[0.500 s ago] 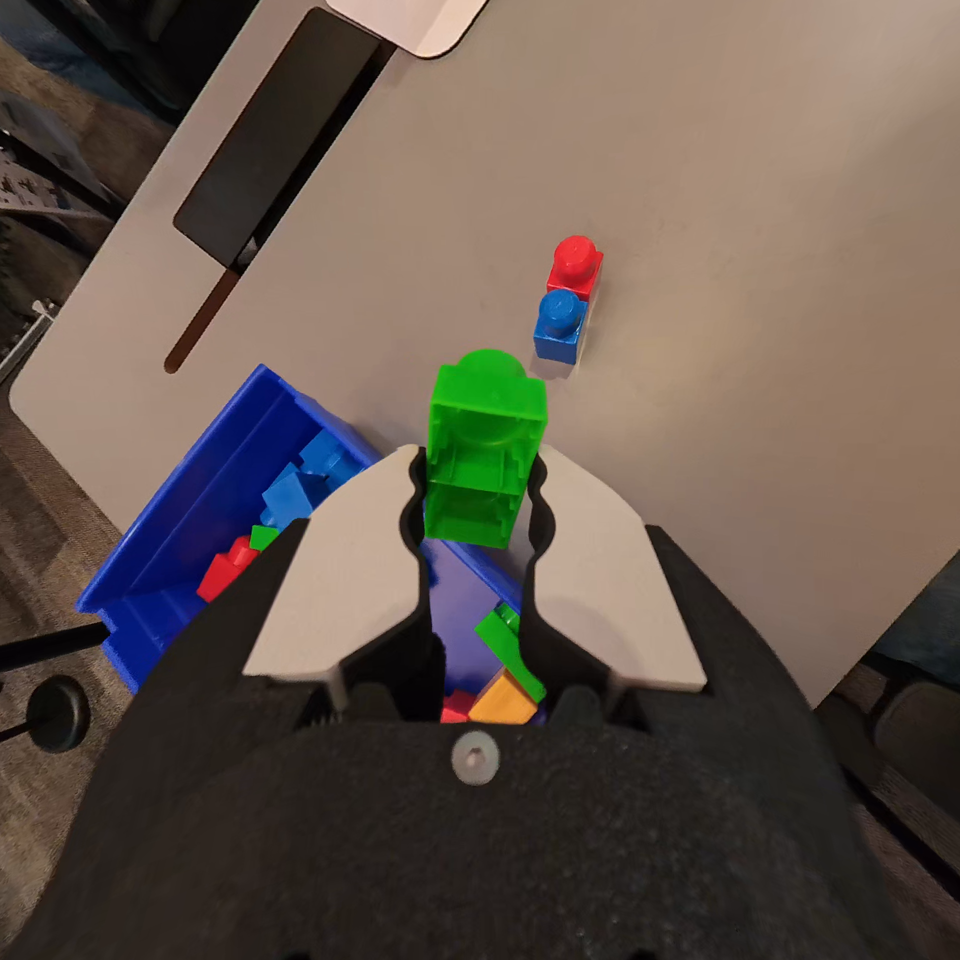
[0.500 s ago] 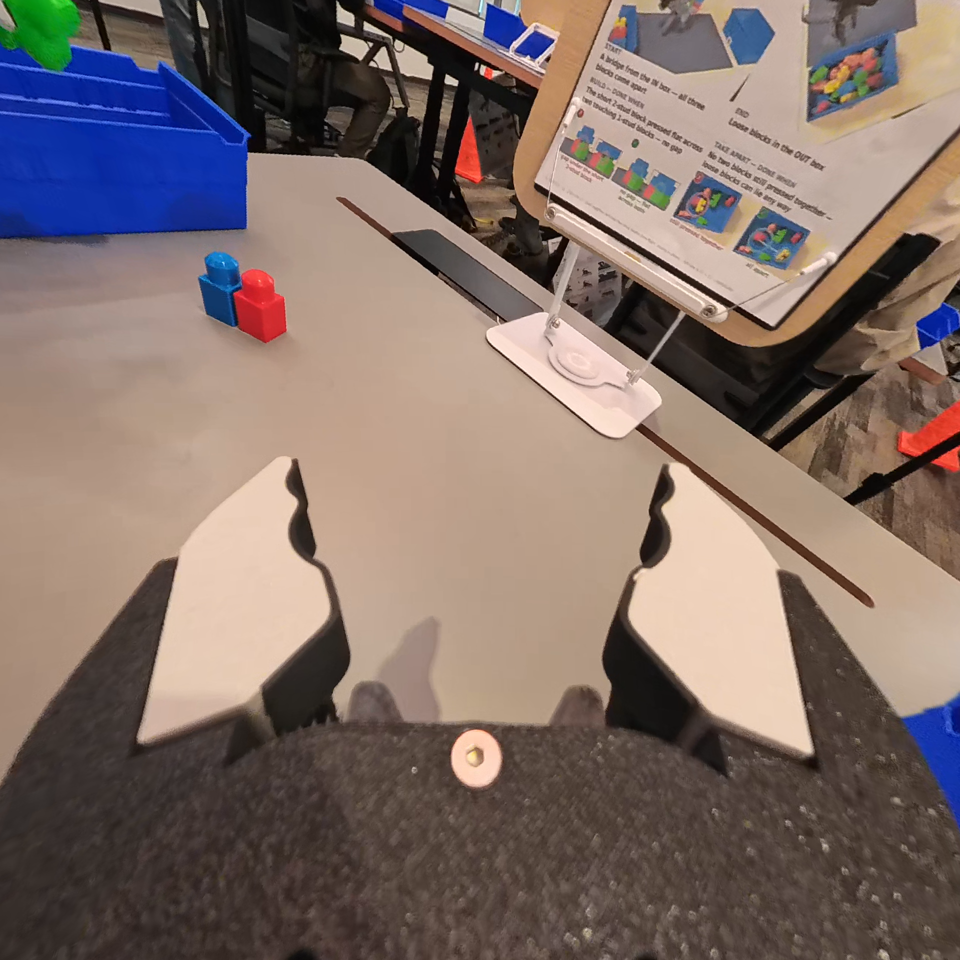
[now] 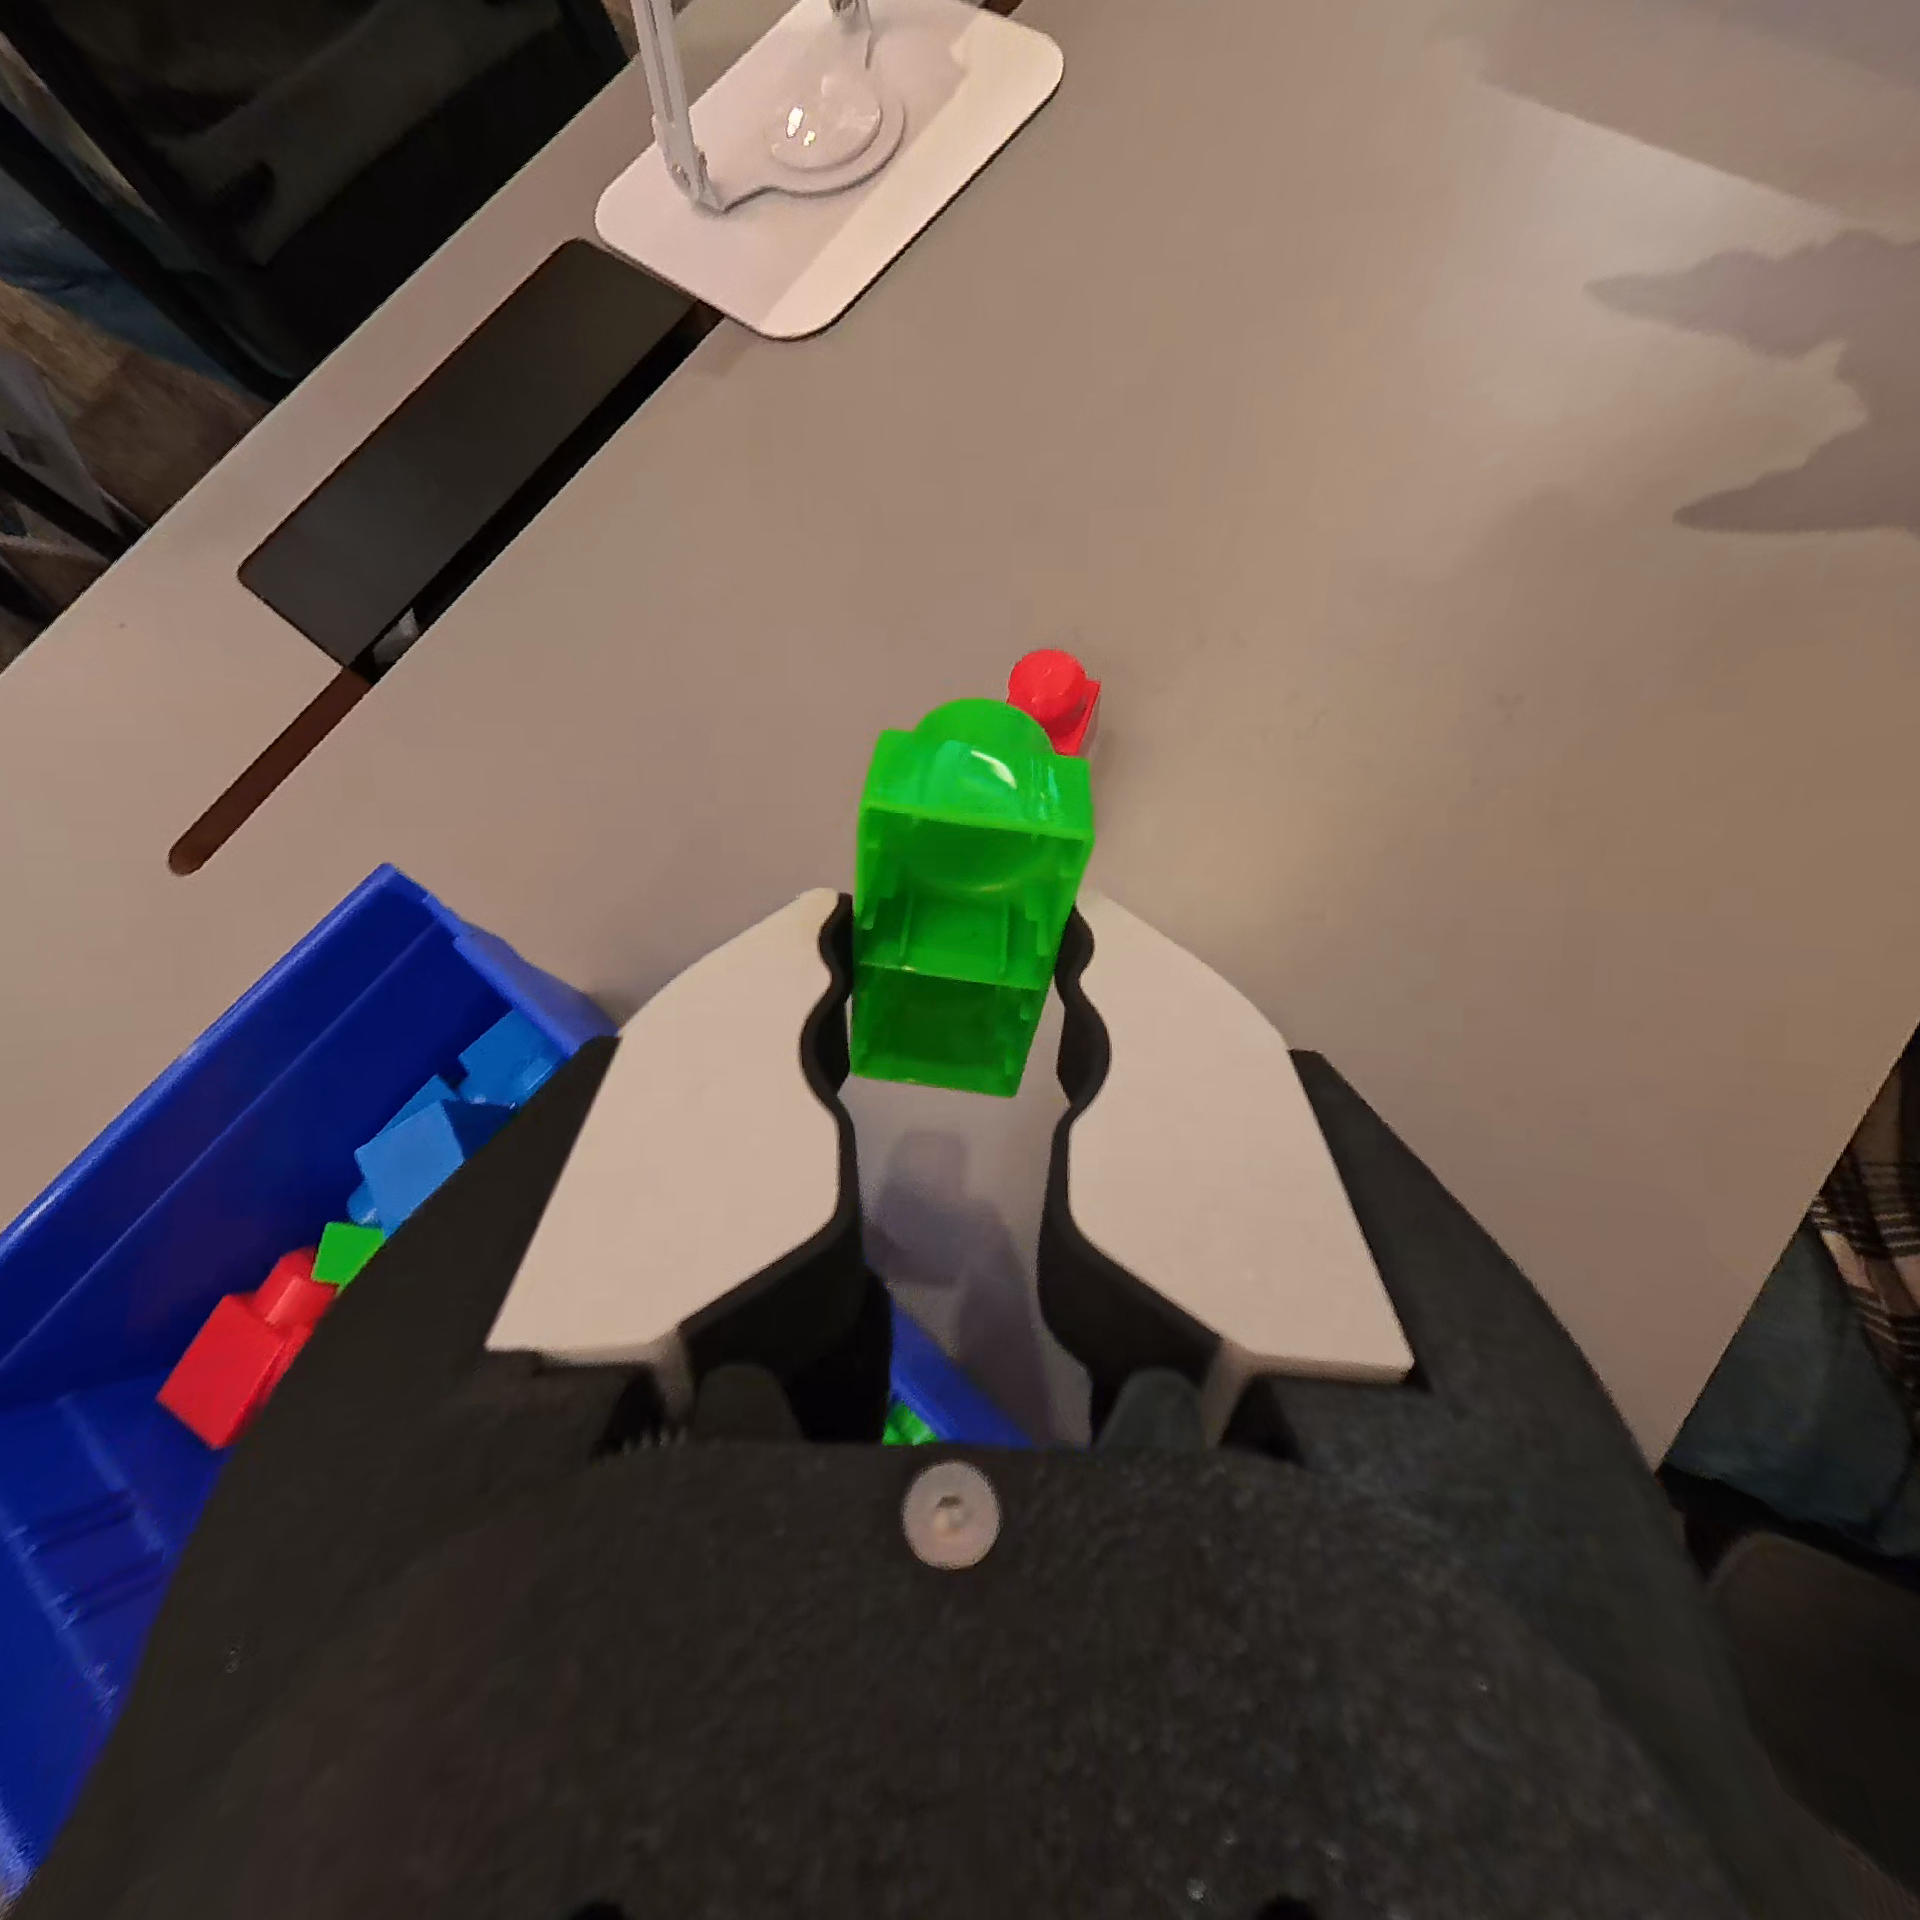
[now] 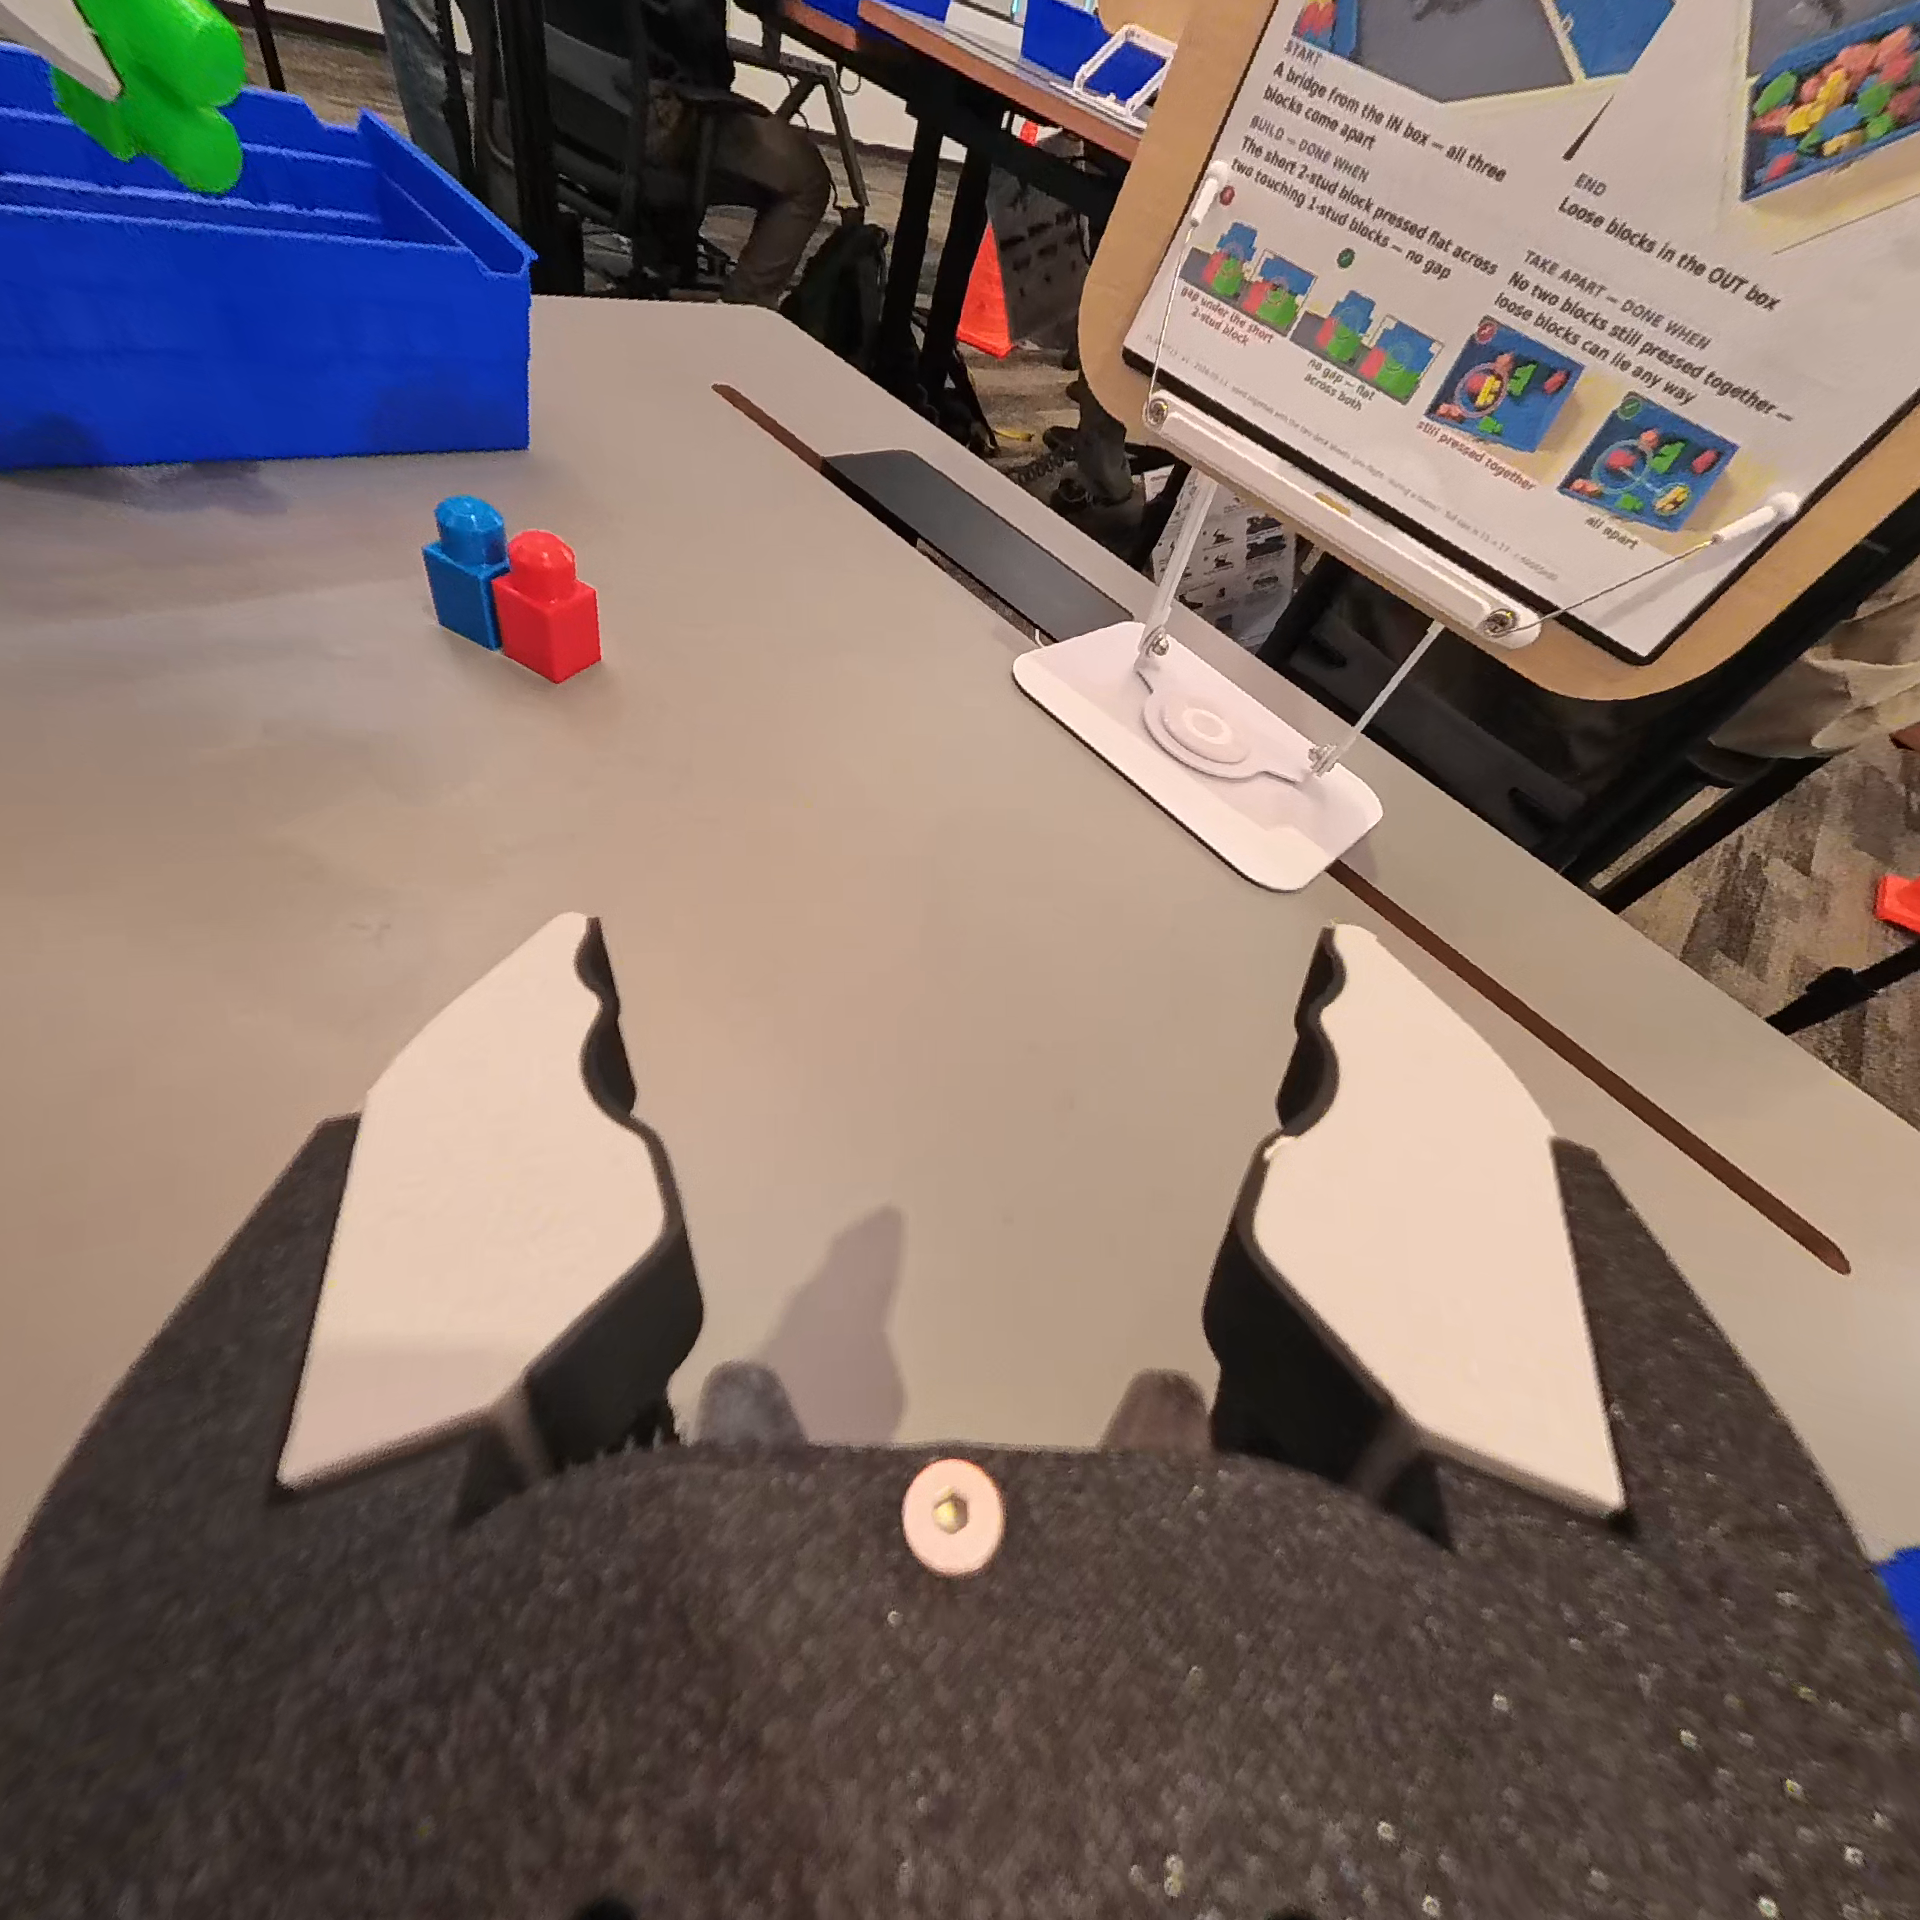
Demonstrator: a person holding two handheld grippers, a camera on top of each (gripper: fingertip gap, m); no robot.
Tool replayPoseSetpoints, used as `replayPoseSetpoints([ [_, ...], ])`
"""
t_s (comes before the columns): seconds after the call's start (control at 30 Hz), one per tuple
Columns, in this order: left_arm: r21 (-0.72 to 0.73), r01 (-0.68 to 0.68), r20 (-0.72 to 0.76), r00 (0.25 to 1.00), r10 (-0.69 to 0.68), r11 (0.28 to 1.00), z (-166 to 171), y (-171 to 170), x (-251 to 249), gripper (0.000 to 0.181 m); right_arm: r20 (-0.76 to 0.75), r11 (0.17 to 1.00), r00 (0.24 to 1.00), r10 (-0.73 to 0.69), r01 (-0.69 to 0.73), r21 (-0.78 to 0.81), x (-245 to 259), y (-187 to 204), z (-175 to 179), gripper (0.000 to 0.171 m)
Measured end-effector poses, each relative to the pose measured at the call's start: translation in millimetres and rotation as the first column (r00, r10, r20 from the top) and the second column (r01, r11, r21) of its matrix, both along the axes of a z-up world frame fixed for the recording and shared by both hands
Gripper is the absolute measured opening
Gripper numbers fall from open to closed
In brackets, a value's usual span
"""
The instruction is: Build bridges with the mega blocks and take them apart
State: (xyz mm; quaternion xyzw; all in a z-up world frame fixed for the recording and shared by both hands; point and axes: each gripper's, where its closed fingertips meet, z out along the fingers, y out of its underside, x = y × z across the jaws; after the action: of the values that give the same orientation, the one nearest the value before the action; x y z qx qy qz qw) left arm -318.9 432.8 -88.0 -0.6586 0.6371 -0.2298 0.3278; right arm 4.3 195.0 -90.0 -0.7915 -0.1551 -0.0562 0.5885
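The left gripper (image 3: 954,940) pinched a translucent green block (image 3: 961,914) between its fingertips and held it in the air above the grey table (image 3: 1351,520). Just beyond the green block, a red block (image 4: 548,606) stood upright on the table, touching a blue block (image 4: 465,569) at its side. A blue bin (image 3: 260,1039) holding loose blocks sat near the red block, at the table's edge. The right gripper (image 4: 951,997) hung over bare table with its jaws spread wide and nothing between them, well apart from the red block. A white stand (image 4: 1205,748) carrying an instruction board (image 4: 1507,260) stood farther from the red block.
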Motion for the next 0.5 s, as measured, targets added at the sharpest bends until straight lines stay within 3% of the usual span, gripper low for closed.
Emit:
replayPoseSetpoints([
  [0.5, -0.109, 0.157, 0.273, 0.954, -0.123, 0.982, 13, -35, 54, 0.037, -0.072, 0.973, 0.971, 0.226, -0.222, 0.061, -55, 46, 14, 0.112],
])
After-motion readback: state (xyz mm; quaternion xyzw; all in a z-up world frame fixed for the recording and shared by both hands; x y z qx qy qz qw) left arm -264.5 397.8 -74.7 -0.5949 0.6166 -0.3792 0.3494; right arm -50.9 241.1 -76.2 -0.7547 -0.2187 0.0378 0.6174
